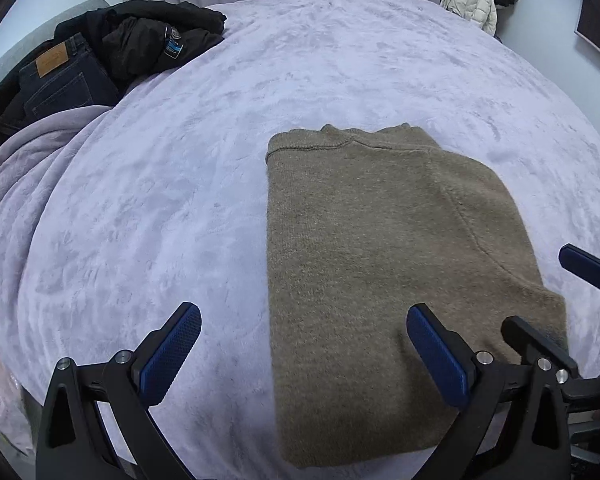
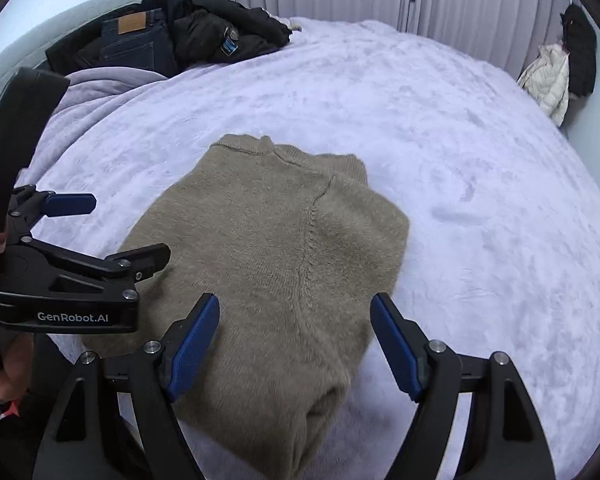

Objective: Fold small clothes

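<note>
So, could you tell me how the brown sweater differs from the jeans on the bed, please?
The brown sweater is tan, fuzzy knit; the jeans are dark denim with a tan leather patch. The brown sweater lies alone, folded into a flat rectangle, near both open grippers; the jeans lie far off by the headboard, heaped with a black jacket. Both rest on the lavender blanket.

Both tongs, left (image 1: 304,354) and right (image 2: 296,346), point steeply downward, jaws spread wide, empty.
</note>
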The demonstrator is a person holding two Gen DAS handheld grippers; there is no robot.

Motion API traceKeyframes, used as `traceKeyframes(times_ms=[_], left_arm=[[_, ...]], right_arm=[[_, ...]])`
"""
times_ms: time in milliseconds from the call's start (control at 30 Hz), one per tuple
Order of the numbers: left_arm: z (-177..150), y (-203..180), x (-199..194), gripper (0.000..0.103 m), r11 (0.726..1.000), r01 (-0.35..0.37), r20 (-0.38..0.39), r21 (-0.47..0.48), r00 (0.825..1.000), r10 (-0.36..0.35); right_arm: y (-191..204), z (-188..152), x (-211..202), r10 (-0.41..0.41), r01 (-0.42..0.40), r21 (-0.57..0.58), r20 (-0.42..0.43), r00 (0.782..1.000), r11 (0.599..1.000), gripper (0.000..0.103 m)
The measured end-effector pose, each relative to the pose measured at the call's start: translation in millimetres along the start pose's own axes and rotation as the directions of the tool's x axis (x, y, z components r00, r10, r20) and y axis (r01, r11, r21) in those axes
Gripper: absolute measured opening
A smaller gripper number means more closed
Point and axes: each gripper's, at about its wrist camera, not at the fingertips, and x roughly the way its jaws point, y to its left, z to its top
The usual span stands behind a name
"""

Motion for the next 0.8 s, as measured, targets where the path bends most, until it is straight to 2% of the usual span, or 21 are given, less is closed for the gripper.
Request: traceKeyframes(times_ms=[167, 267, 367, 467, 600, 800], left_arm=[[-11, 1, -7, 0.103, 0.996, 0.07, -0.006, -0.062, 0.998, -0.07], [-23, 1, -8, 0.103, 0.99, 0.085, -0.02, -0.112, 0.996, -0.088], [-29, -2, -4, 0.103, 0.994, 0.039, -0.047, -0.098, 0.998, -0.043], [-30, -4, -2, 0.103, 0.995, 0.049, -0.066, -0.09, 0.996, -0.055], [-30, -5, -8, 0.103, 0.997, 0.009, -0.042, -0.072, 0.999, -0.012], [-27, -5, -9, 0.103, 0.998, -0.007, -0.028, -0.059, 1.0, 0.006]], right_arm=[[3, -14, -6, -0.013, 0.015, 0.052, -0.035, 0.999, 0.999, 0.081], [1, -24, -8, -0.015, 0.021, 0.093, -0.062, 0.998, 0.995, 0.081], [3, -32, -13, -0.012, 0.02, 0.11, -0.073, 0.997, 0.994, 0.081], [5, -35, -17, -0.034, 0.042, 0.107, -0.077, 0.996, 0.993, 0.081], [4, -33, -19, -0.044, 0.054, 0.11, -0.092, 0.995, 0.992, 0.081], [-1, -29, -17, -0.052, 0.064, 0.12, -0.104, 0.993, 0.991, 0.081]])
